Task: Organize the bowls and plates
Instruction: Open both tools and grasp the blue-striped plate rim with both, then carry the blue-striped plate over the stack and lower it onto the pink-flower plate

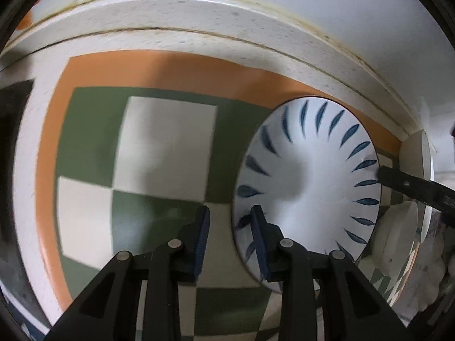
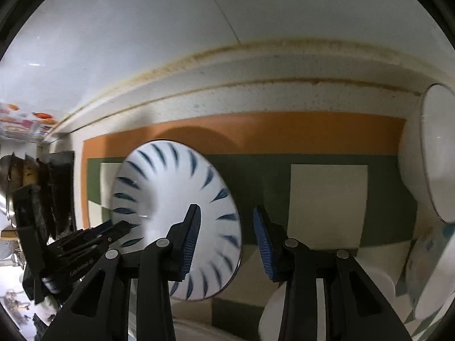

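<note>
The blue-striped plate [image 1: 310, 187] is over the checkered mat [image 1: 165, 142] on the tabletop [image 1: 170, 17], tilted, its face toward both cameras. The left gripper [image 1: 231, 238] has its fingers narrowly apart astride the plate's rim at 7 o'clock; whether they press it, I cannot tell. The right gripper [image 2: 227, 241] has its fingers open and empty, beside the plate's 4 o'clock edge.

A white plate [image 1: 310, 187] with dark blue leaf strokes round its rim sits on a mat [image 1: 159, 142] checked green and cream, bordered orange, beside plain white bowls [image 2: 438, 153].
</note>
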`<state>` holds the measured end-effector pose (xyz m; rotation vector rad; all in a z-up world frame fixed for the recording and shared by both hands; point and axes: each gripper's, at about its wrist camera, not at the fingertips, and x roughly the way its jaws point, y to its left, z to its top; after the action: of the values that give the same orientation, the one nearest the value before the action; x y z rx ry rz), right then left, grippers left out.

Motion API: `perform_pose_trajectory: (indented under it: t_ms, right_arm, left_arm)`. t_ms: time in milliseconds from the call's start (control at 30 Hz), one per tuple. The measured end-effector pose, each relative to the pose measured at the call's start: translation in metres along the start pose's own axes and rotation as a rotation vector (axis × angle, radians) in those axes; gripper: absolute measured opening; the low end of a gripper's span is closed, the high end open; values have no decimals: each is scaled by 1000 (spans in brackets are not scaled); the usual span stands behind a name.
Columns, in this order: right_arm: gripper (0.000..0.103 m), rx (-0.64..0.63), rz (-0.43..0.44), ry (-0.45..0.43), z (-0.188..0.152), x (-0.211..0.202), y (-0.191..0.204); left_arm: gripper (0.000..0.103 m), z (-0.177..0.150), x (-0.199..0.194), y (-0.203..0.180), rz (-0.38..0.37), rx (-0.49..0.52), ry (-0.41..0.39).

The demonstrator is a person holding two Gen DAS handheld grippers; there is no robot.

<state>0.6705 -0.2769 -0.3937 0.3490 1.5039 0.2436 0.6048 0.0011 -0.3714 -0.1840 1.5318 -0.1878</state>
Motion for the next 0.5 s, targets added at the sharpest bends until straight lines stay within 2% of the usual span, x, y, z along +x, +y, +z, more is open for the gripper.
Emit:
perform_pose_trajectory:
  t_ms: [100, 133, 300, 500]
  right_arm:
    - [14, 20, 16, 42, 3, 15, -9]
    - [10, 24, 30, 46, 3, 19, -10]
    - [10, 6, 41, 13, -3, 20, -11]
    - [10, 6, 61, -3, -10, 11, -11]
  left_arm:
    - [20, -2, 3, -8, -8, 24, -6]
    - [20, -2, 4, -12, -2, 32, -6]
    - [20, -6, 4, -16, 14, 25, -20]
    - [20, -15, -14, -24, 40, 42, -59]
